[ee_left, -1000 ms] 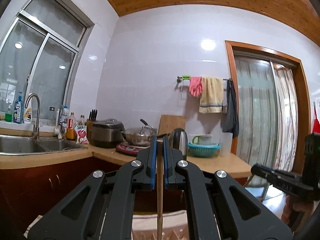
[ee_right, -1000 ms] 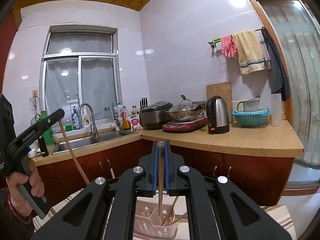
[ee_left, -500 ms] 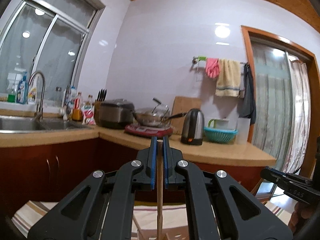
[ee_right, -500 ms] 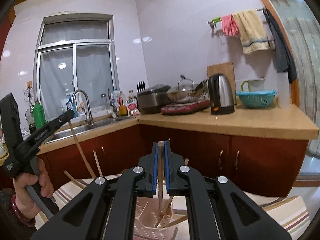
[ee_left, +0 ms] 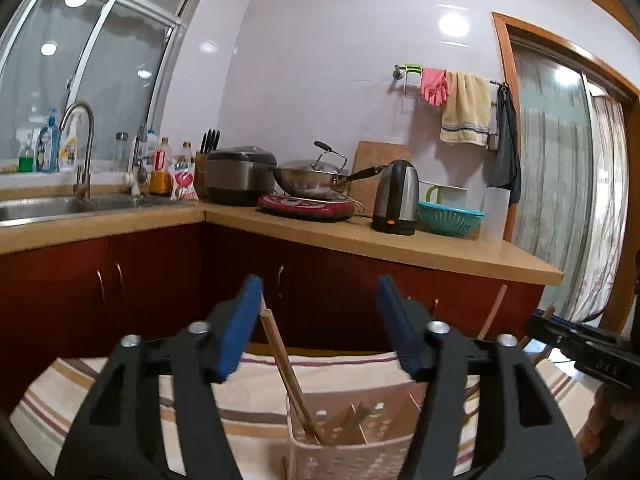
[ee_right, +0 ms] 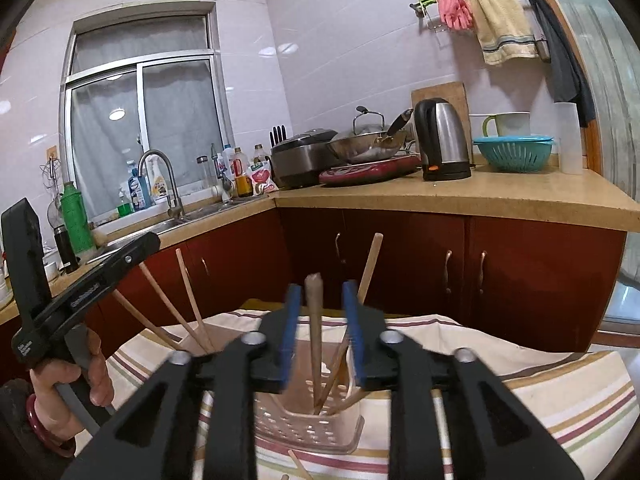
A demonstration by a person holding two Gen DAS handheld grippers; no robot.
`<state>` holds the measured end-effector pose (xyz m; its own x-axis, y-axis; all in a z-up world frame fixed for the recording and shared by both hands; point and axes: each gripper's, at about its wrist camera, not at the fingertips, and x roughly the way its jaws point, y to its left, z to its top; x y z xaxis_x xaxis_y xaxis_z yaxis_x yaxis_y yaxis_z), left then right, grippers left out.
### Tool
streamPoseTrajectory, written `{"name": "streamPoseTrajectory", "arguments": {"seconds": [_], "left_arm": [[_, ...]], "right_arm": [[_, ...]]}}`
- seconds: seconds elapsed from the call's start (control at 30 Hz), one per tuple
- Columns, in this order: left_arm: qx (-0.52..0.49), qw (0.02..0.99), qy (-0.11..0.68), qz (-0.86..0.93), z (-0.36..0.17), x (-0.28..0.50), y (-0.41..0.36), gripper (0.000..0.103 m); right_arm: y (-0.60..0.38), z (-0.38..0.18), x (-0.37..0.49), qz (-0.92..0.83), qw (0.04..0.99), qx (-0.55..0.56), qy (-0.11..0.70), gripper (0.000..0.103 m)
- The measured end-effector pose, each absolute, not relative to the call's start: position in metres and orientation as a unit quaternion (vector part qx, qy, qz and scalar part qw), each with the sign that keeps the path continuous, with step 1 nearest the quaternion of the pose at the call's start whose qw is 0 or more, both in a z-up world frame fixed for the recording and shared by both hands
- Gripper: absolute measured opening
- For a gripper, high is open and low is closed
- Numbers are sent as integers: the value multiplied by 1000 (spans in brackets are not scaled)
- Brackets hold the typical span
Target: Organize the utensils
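Observation:
A pale perforated plastic utensil holder (ee_left: pixel 340 436) stands on a striped cloth, also in the right wrist view (ee_right: pixel 308 420). My left gripper (ee_left: pixel 318 324) is open above it; a wooden chopstick (ee_left: pixel 288 372) leans free in the holder near its left pad. My right gripper (ee_right: pixel 320 328) is open; a brownish wooden stick (ee_right: pixel 314 336) stands free between its pads, its lower end in the holder. Several other chopsticks (ee_right: pixel 188 300) lean in the holder. The left gripper also shows at the left of the right wrist view (ee_right: pixel 84 280).
The striped cloth (ee_right: pixel 540 392) covers the table. Behind are red cabinets (ee_right: pixel 480 272) and a counter with a kettle (ee_right: pixel 440 140), wok (ee_right: pixel 368 144), rice cooker (ee_right: pixel 300 156), teal colander (ee_right: pixel 514 152) and sink (ee_left: pixel 48 204). A loose chopstick (ee_right: pixel 298 466) lies on the cloth.
Both grippers have lowered toward the holder and opened. Each has let go of its stick, which now stands in the holder.

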<state>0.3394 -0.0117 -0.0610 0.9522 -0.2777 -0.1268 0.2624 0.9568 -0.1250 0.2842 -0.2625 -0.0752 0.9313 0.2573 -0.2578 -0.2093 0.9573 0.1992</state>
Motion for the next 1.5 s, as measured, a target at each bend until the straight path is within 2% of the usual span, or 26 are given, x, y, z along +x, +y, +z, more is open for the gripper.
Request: {"name": "streamPoseTrajectory", "arguments": {"seconds": [0.13,0.23,0.37,0.5,0.7,0.87,1.2,1.5], "left_arm": [[-52,985,85,-142,-58,330,-6,73],[-40,983,92,-151,-53,317,-4,81],[-22,983,101,-154,-52,291,2,88],[-15,982,111,-151,-58,269,10,89],[-7,982,134,-131,-80,230,28,89],[5,979,174,-109,-119,193,40,89],[10,963,259,-77,-193,135,60,87],[18,956,289,-55,-221,109,72,83]], "right_arm": [[-261,-70,270,112,981,81,136,49],[-262,-64,259,105,983,74,133,57],[-263,-58,237,97,985,65,128,63],[-264,-55,215,87,987,56,122,66],[-261,-68,177,78,988,47,126,66],[-255,-105,146,77,984,55,152,65],[-223,-188,93,100,971,58,208,50],[-180,-239,82,161,948,18,273,38]]}}
